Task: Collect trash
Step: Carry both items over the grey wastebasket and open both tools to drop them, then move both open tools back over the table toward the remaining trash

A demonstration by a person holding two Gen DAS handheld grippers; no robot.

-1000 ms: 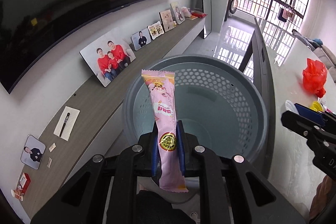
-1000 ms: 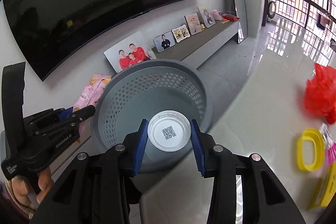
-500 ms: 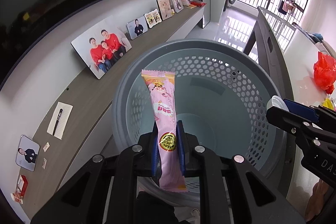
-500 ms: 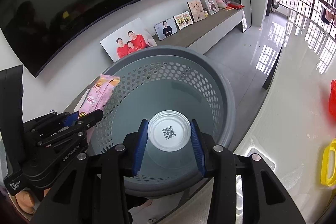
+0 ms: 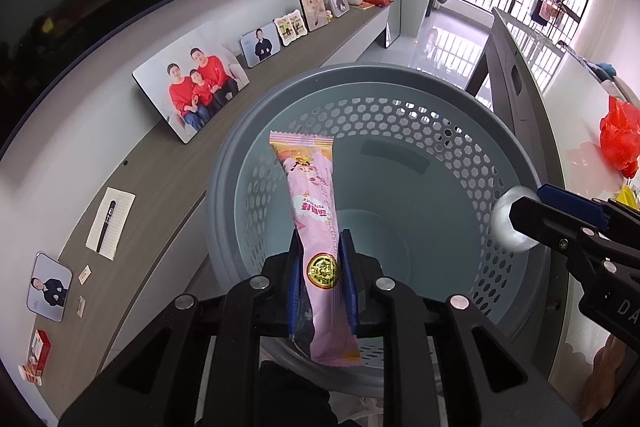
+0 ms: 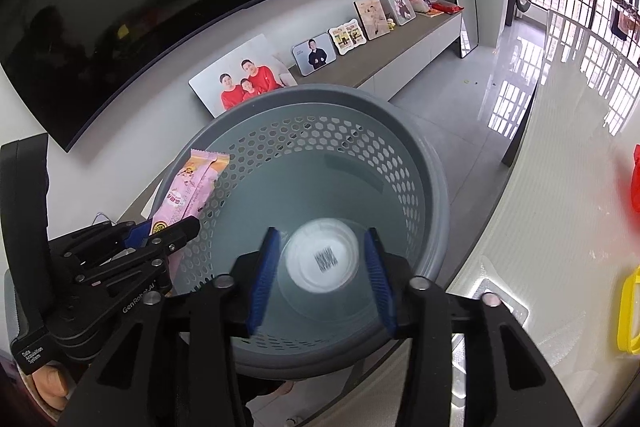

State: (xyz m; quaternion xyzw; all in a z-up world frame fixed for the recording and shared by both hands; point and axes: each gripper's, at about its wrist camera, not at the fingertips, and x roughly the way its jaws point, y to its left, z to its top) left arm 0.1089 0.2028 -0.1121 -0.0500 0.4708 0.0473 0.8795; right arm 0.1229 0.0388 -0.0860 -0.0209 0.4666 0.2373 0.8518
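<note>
In the left wrist view the left tongs clench a pink wrapper above the grey bin, awaiting release; in the right wrist view the right tongs stand parted around a blurred white lid, apparently dropping binward.

Basket: matt grey plastic, perforated wall. Wrapper: glossy pink film. Lid: smooth translucent plastic. Table beside basket: glossy.

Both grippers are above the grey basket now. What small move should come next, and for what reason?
Probably open the left gripper. It is shut on the pink wrapper over the grey basket, while the right gripper looks open, with the blurred white lid seemingly dropping.
</note>
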